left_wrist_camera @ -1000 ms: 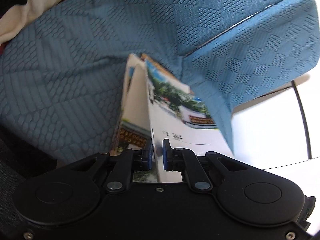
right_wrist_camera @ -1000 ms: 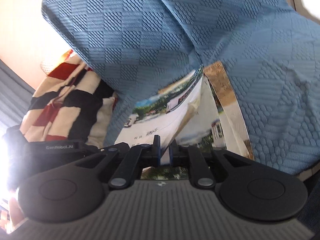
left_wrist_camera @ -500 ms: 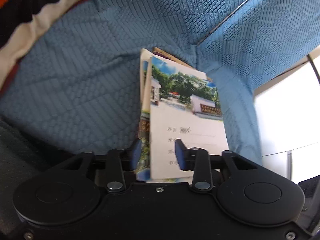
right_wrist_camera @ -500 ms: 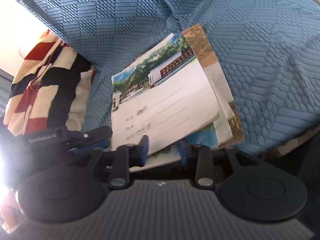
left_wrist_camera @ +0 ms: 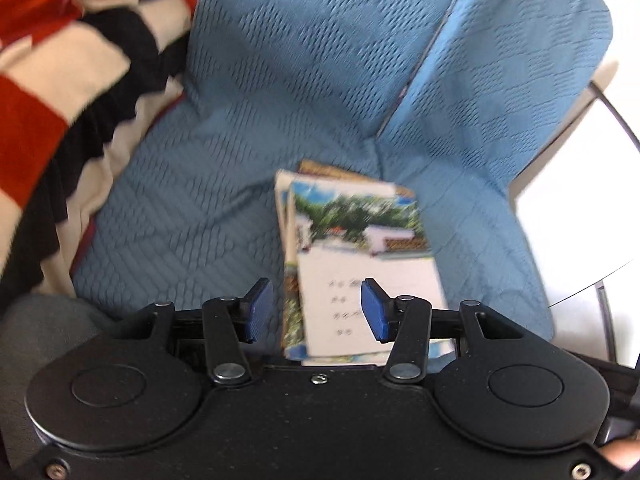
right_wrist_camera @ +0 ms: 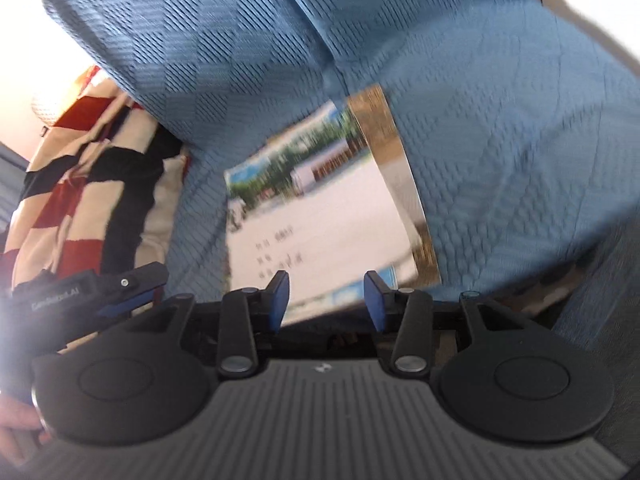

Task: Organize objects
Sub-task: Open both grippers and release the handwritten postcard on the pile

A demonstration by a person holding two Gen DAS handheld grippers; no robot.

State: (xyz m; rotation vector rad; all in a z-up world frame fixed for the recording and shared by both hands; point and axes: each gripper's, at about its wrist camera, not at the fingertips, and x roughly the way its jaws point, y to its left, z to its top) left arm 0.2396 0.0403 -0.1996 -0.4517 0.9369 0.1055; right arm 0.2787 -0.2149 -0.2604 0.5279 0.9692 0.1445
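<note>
While both views are pretty motion-blurred, the main stuff is clear enough. A small stack of booklets [left_wrist_camera: 362, 264] lies flat on the blue quilted sofa seat [left_wrist_camera: 224, 208], tucked near the corner where the seat meets the armrest [left_wrist_camera: 508, 92]. The top booklet has a photo of trees and a white building across its upper part, and below that a white area with a few short lines of handwritten or printed characters. I can't read them, too smeared. A brownish-edged booklet [right_wrist_camera: 394, 168] pokes out from under the top one on the far side.

The left gripper [left_wrist_camera: 317, 310] hangs over the near edge of the stack with its blue pads [left_wrist_camera: 259, 309] spread apart. Its jaws have just been opening, and nothing is pinched; the booklets just show through the gap, lying on the seat below. The right gripper [right_wrist_camera: 326, 300] is spread about the same, also just opened, pads clear of the stack.

Only readable writing is on the left gripper's body as seen from the right wrist camera [right_wrist_camera: 88, 288]: white lettering that looks like "GenRobot.AI", partly washed out by glare.

A red, black and cream striped blanket [left_wrist_camera: 68, 80] is bunched on the sofa well off to the left of the booklets. A bit of a hand [right_wrist_camera: 18, 420] shows at the lower left edge of the right view.
</note>
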